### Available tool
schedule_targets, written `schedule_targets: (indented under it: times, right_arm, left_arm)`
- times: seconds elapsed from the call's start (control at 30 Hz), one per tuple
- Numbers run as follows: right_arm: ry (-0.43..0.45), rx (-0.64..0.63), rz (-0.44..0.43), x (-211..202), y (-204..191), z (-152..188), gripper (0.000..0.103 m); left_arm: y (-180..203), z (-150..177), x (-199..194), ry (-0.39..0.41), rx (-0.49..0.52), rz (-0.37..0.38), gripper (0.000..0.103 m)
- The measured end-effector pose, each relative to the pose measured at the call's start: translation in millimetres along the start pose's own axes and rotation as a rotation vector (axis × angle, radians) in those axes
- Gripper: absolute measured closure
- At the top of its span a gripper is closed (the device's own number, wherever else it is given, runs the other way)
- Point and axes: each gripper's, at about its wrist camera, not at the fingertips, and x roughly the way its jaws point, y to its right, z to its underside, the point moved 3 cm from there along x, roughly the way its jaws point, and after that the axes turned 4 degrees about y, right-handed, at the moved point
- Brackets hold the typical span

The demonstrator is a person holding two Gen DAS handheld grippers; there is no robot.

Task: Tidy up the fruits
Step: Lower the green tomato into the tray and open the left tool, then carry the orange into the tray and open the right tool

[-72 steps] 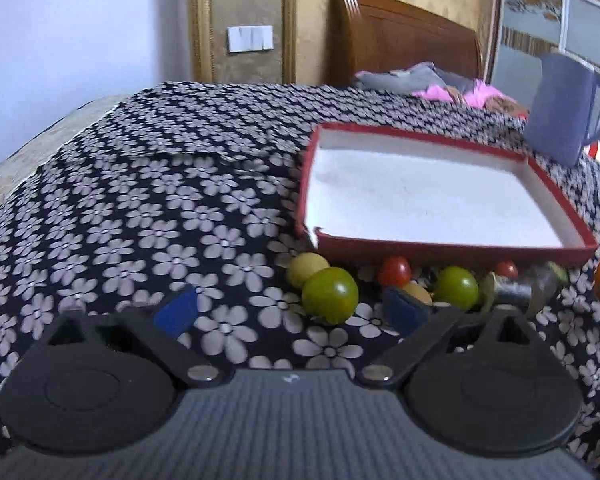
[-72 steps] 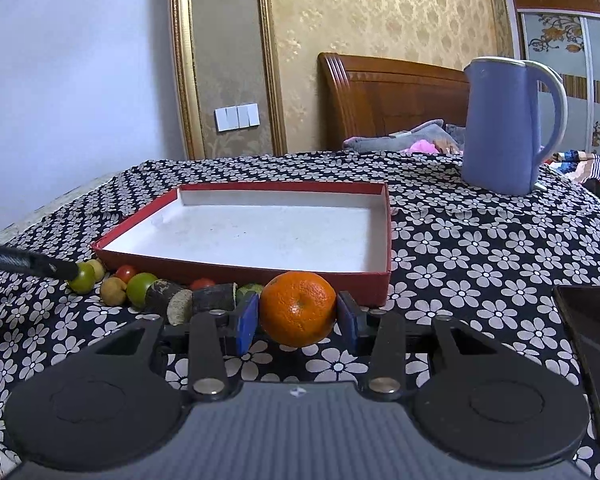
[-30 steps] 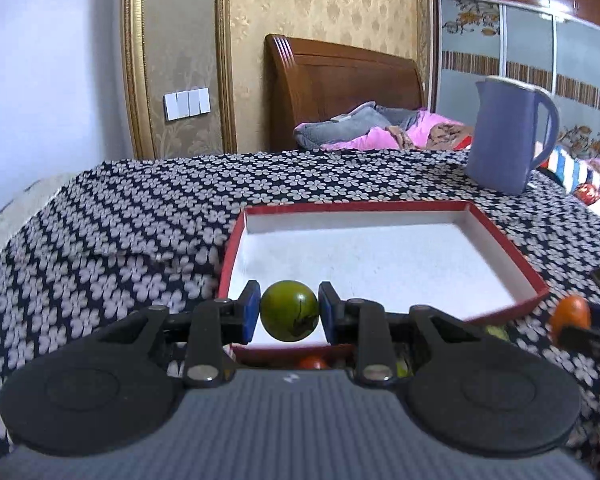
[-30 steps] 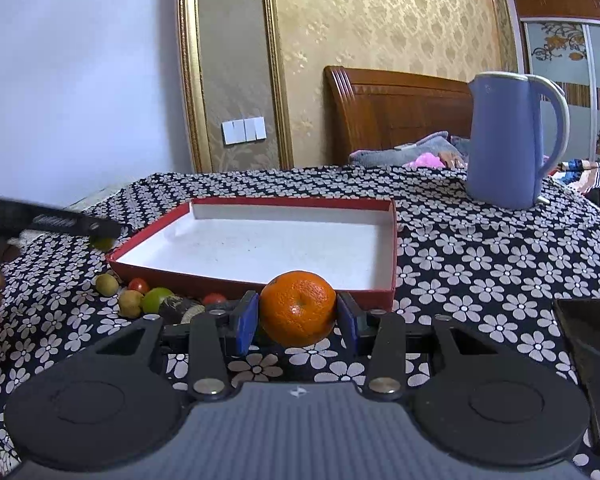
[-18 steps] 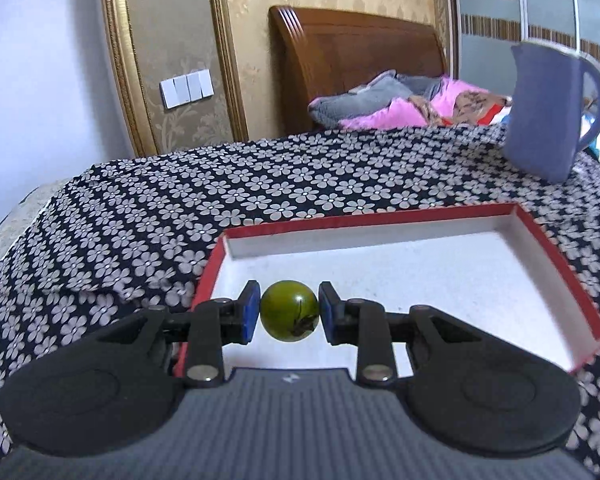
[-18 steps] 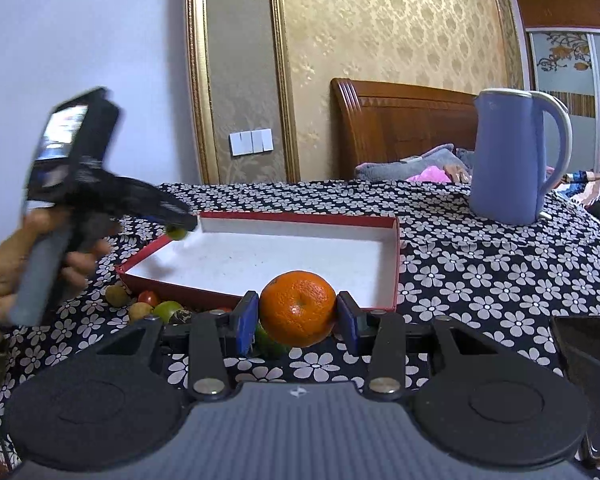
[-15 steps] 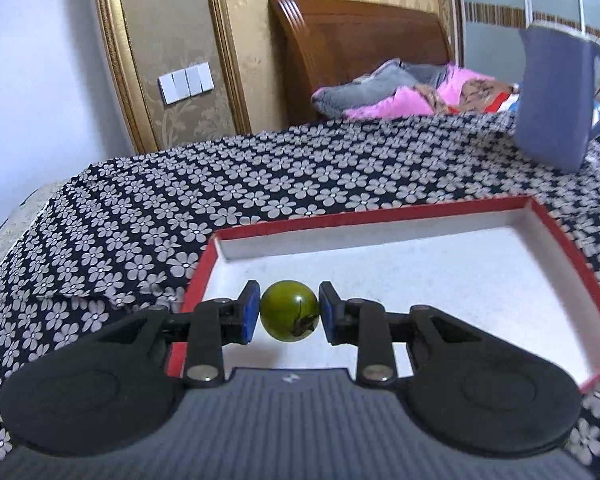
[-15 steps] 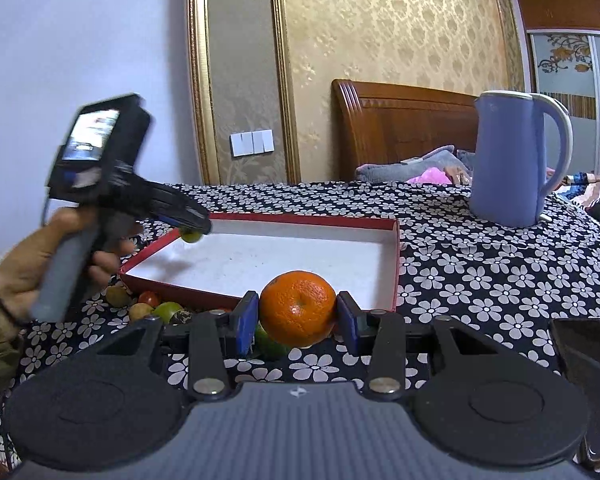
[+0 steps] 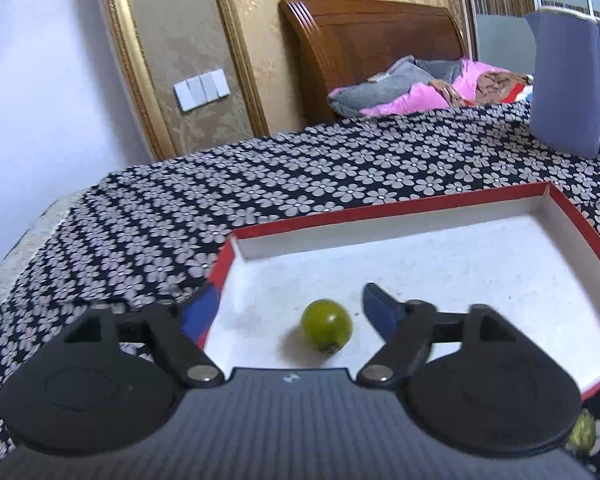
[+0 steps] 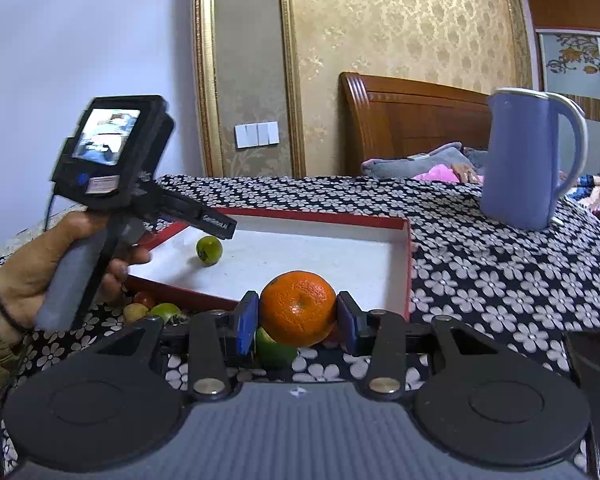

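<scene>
flowered desk (image 10: 500, 280) underneath, blue kettle (image 10: 528, 160) at the far right. red tray (image 10: 408, 264) in the middle, white floor bare but for one green fruit (image 9: 326, 330) resting near its left near corner. left claw (image 9: 290, 312) spread wide above that fruit, pads clear of it on both sides, nothing held. right claw (image 10: 296, 322) clamped on the orange (image 10: 298, 307), hovering just short of the tray's near wall; tray straight ahead and a little left, so probably a short forward carry over the rim, then release. round fruit, no long axis to mind; could roll on landing. loose fruits (image 10: 156, 308) outside the near wall mostly hidden behind claw and hand: count and kinds hard to tell. dark flat thing at the right edge cut off.
</scene>
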Motion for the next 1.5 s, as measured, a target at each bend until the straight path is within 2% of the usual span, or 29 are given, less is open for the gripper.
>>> schedule_targets:
  times: [0.17,0.37,0.5,0.8,0.97,1.5]
  right_arm:
    - [-0.032,-0.024,0.008,33,0,-14,0.061]
    - [-0.065,-0.034,0.042,67,3,-24,0.061]
    - [-0.083,-0.036,0.062,84,4,-27,0.061]
    - [-0.127,-0.006,0.082,125,5,-39,0.061]
    - [-0.141,-0.003,0.103,144,1,-43,0.061]
    - [-0.195,0.0,0.115,194,-24,-49,0.061]
  left_arm:
    - [-14,15,-26,0.023,-0.012,-0.031,0.013]
    - [-38,36,-45,0.015,-0.08,-0.044,0.01]
    - [-57,52,-56,0.014,-0.156,-0.035,0.005]
    - [-73,89,-68,-0.023,-0.233,-0.036,0.004]
    - [-73,99,-74,-0.01,-0.237,-0.05,0.0]
    - [-71,109,-77,0.026,-0.239,-0.048,0.0]
